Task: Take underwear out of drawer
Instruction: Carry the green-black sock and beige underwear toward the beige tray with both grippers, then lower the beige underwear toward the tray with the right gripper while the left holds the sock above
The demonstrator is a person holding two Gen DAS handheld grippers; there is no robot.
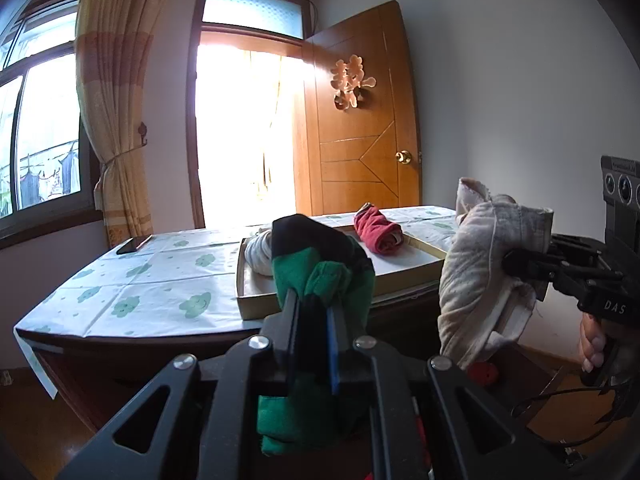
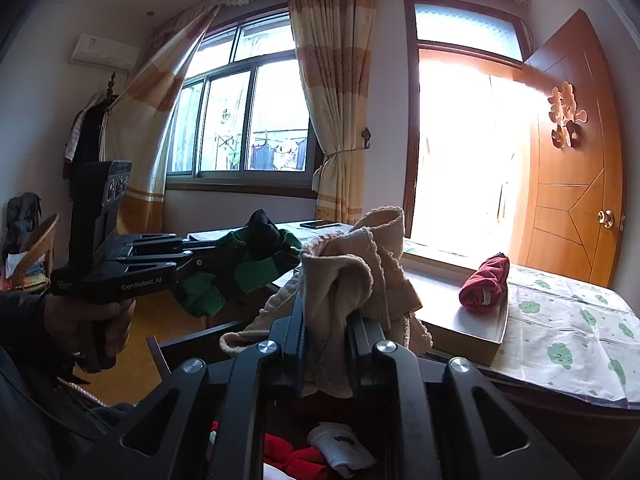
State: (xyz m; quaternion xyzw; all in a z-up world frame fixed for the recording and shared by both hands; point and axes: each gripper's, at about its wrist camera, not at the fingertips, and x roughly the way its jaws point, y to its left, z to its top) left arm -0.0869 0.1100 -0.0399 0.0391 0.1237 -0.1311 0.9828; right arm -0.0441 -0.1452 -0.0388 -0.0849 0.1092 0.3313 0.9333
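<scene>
— Bedroom table (image 1: 120,276), item: shallow box (image 1: 404,276), far ahead of us.

— Left gripper (image 1: 316,312) clamps green underwear (image 1: 320,276); right gripper (image 2: 328,320) clamps beige underwear (image 2: 360,264), nearer the box; drawer (image 2: 320,452) below.

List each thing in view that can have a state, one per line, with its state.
Left claw: shut on green-and-black underwear, held aloft.
Right claw: shut on beige underwear, held aloft.
Red underwear: rolled, lying in tray.
Drawer: open.
Door: open.
</scene>
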